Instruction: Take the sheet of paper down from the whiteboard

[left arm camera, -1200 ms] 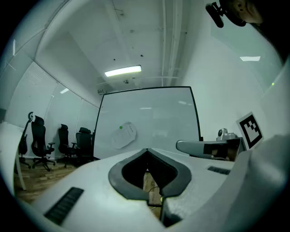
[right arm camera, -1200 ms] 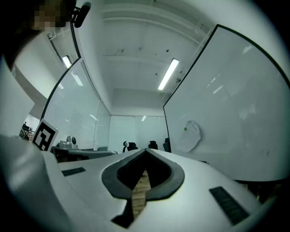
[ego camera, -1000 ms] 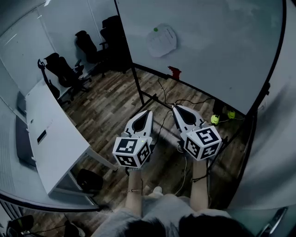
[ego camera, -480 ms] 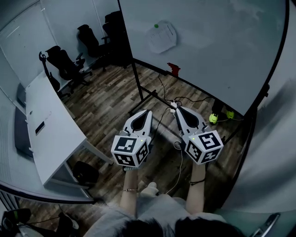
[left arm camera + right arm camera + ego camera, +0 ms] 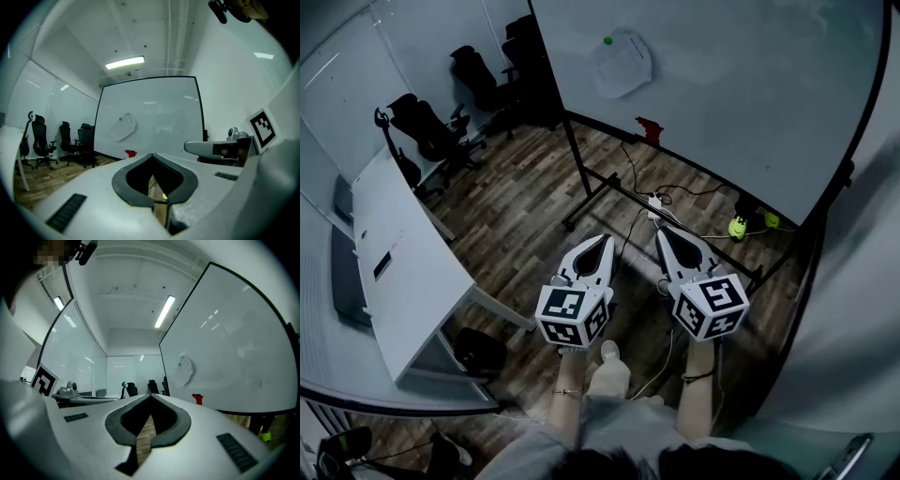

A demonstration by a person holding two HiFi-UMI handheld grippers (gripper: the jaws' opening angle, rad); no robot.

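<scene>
Sheet of paper (image 5: 622,64) hangs on the whiteboard (image 5: 741,84), upper middle of the head view. It is a little curled and is held near its upper left by a green magnet (image 5: 607,40). Small red object (image 5: 649,127) sits at the board's lower edge, below and right of the sheet.

Left claw (image 5: 600,242) and right claw (image 5: 662,232) are side by side at lower centre, low over the wood floor (image 5: 516,206). Both are well apart from the sheet and point toward the board. Each claw's own view shows its jaws clenched tip to tip with nothing between them.

Step in hand, as I judge it: approach, with no reach made yet. Next move calls for raising a claw to the sheet, parting its jaws and nipping a free edge. The magnet likely has to come off, or the paper has to slide out from under it. Risk: a tear at the pinned spot.

Containers: none in view.

Further out, cables (image 5: 661,192) and two yellow-green balls (image 5: 738,227) lie on the floor by the board's foot, at right. White worktop (image 5: 403,272) stands at left, office chairs (image 5: 431,131) at upper left.
</scene>
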